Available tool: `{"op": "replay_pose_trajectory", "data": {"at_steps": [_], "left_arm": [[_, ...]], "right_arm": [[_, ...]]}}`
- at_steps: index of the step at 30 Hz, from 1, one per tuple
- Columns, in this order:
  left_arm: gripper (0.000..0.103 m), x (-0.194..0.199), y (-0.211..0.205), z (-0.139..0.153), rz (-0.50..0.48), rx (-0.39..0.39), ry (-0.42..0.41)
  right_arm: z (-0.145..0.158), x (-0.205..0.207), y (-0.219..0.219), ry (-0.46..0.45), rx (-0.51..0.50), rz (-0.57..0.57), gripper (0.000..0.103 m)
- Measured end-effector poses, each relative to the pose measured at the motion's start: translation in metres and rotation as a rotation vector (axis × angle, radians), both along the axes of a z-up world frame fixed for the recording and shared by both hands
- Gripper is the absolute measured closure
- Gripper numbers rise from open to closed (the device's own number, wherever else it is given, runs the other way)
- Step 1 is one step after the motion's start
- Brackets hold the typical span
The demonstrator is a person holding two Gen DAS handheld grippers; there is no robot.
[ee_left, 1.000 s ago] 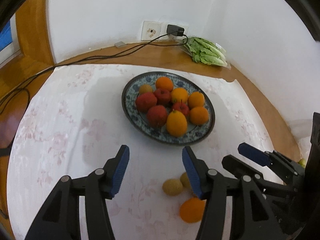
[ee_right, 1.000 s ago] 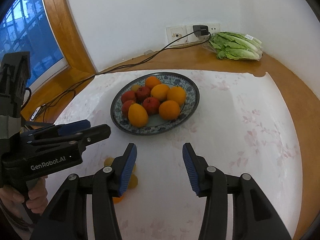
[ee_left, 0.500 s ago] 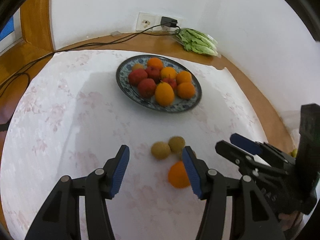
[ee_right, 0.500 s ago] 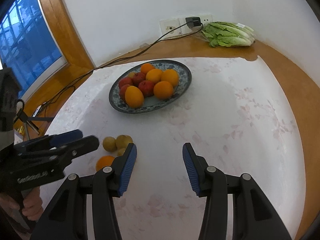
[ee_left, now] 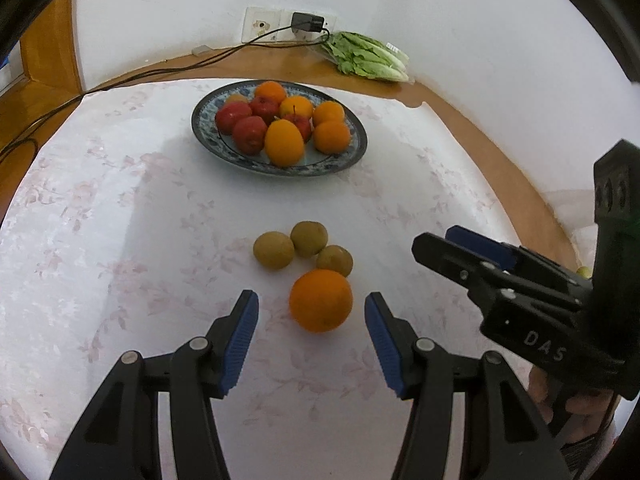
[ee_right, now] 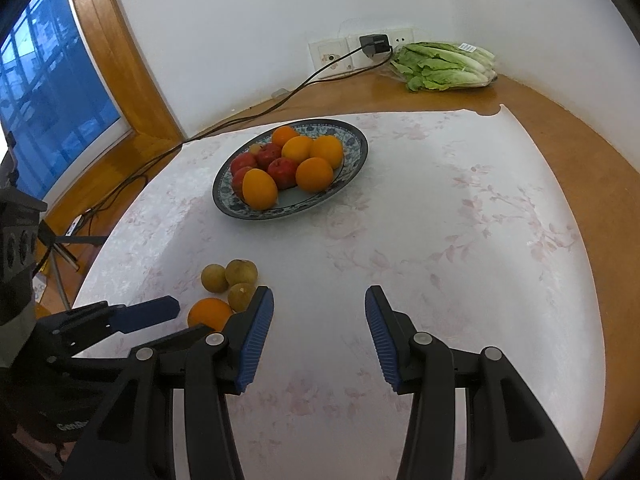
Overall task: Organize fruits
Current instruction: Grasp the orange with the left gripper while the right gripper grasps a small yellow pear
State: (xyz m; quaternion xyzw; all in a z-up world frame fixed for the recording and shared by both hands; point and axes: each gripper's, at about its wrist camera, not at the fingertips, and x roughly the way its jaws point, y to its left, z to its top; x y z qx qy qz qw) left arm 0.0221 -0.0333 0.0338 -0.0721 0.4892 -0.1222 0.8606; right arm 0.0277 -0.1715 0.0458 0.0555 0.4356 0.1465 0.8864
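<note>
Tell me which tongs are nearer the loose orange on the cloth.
Left. The left tongs open just before the loose orange; the right tongs sit off to its right, over bare cloth.

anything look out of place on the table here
Yes: one orange and three small brownish-green fruits lie loose on the tablecloth, apart from the plate that holds the other fruit.

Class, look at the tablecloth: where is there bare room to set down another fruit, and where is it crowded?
Free: the wide stretch of cloth right of the plate, and the strip between the plate and the loose fruit. Crowded: the plate itself, and the cluster of three brown fruits touching the orange, beside the left gripper.
</note>
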Motion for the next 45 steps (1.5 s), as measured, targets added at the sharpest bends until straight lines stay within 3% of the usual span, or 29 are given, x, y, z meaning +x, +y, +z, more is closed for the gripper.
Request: {"op": "replay_pose_trajectory", "data": {"at_steps": [7, 13, 19, 27, 45], "left_arm": [[0.047, 0.004, 0.000, -0.008, 0.013, 0.004, 0.011], [0.066, 0.003, -0.001, -0.008, -0.014, -0.034, -0.002], [0.066, 0.002, 0.001, -0.005, -0.012, -0.024, -0.010], [0.066, 0.007, 0.028, 0.000, 0.081, 0.008, -0.020], [0.066, 0.009, 0.057, -0.003, 0.171, 0.022, -0.018]], "right_arm": [[-0.002, 0.000, -0.002, 0.007, 0.010, 0.000, 0.054], [-0.004, 0.001, -0.001, 0.014, 0.013, 0.003, 0.054], [-0.004, 0.002, 0.003, 0.015, 0.015, 0.015, 0.054], [-0.008, 0.002, 0.017, 0.034, 0.033, 0.059, 0.054], [-0.023, 0.005, 0.060, 0.053, -0.033, 0.136, 0.057]]}}
